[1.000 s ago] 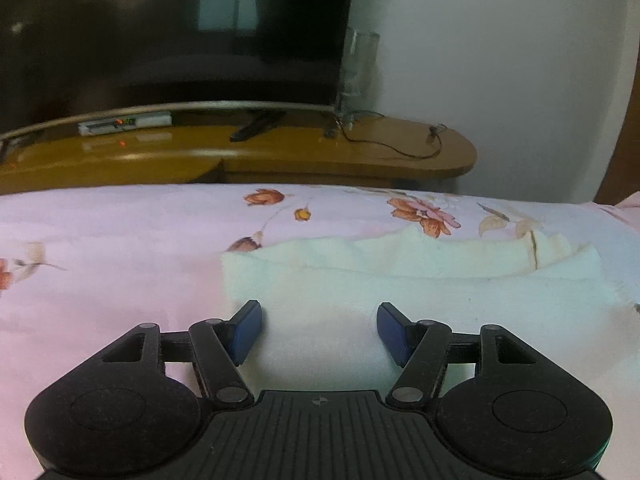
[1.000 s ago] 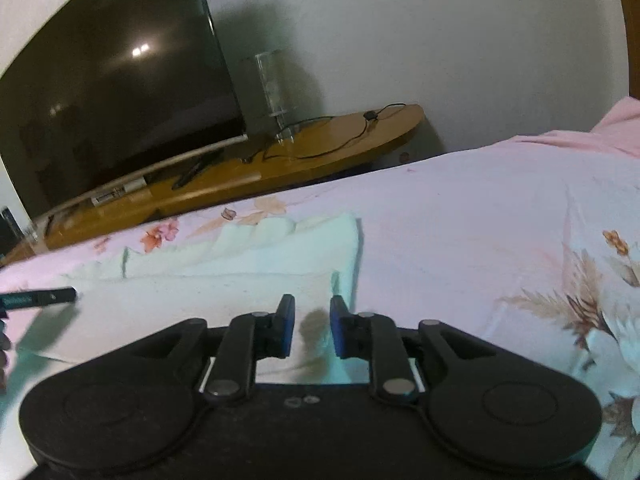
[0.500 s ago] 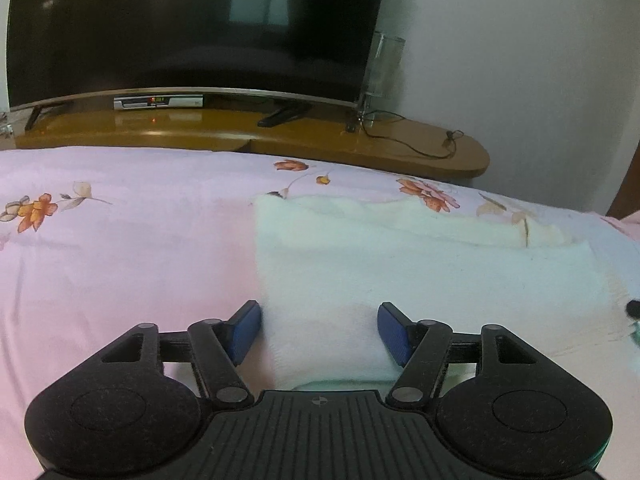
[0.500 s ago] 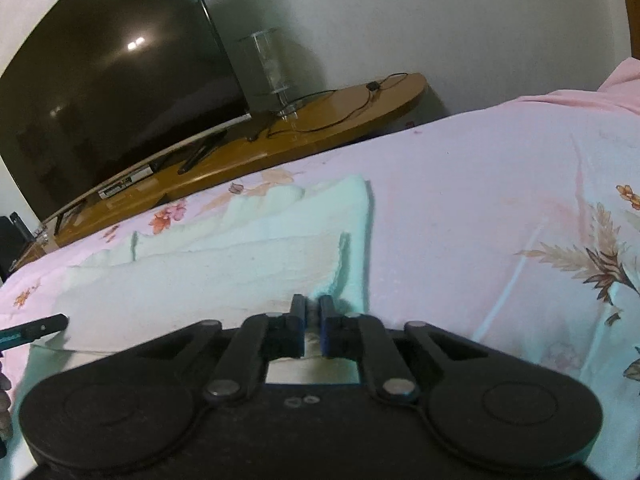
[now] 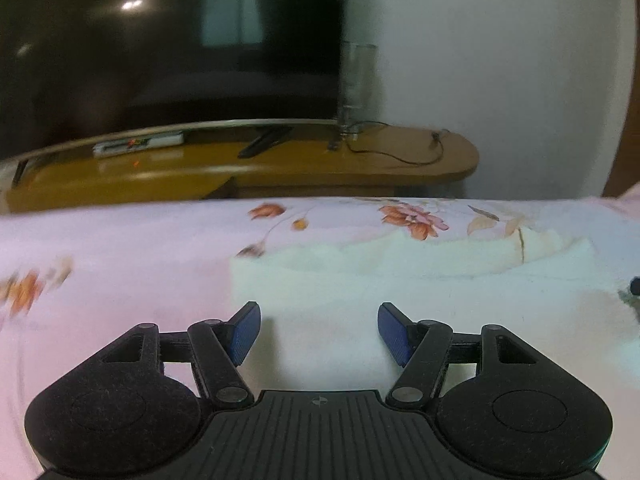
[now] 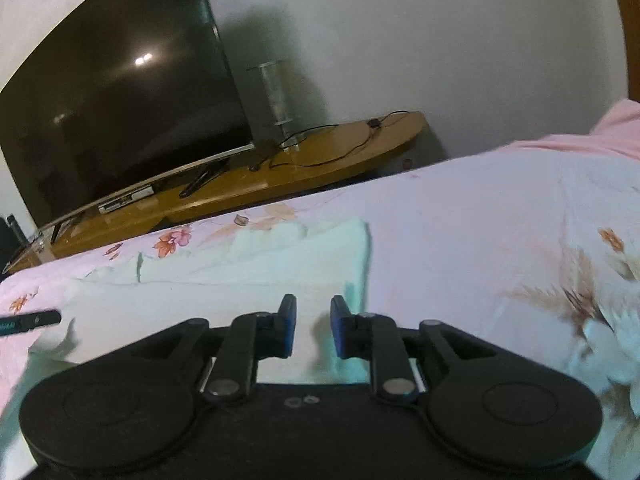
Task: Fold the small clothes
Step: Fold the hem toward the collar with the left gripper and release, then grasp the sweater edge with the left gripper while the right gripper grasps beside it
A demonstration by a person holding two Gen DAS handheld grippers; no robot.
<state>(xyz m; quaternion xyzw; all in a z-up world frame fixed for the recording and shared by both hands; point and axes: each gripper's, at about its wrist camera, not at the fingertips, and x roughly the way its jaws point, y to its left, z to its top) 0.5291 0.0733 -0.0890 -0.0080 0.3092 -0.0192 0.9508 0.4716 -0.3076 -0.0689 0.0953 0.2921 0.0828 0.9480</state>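
Note:
A folded white garment (image 5: 420, 300) lies flat on the pink floral bedsheet (image 5: 100, 280). My left gripper (image 5: 318, 330) is wide open and empty, low over the garment's near left corner. In the right wrist view the same garment (image 6: 224, 292) stretches to the left, and my right gripper (image 6: 312, 326) is open with a narrow gap, empty, over the garment's near right corner. The tip of the left gripper (image 6: 30, 319) shows at the far left edge.
Beyond the bed stands a wooden TV stand (image 5: 360, 164) with a large dark TV (image 5: 160, 48), a clear glass cylinder (image 5: 356, 80), a set-top box (image 5: 138, 147) and a black cable (image 5: 400, 156). A pink pillow (image 6: 616, 128) lies at the right.
My right gripper was shut on the garment's edge half a second ago and has now opened, letting it go. My left gripper dropped lower, staying open. The garment lies flat.

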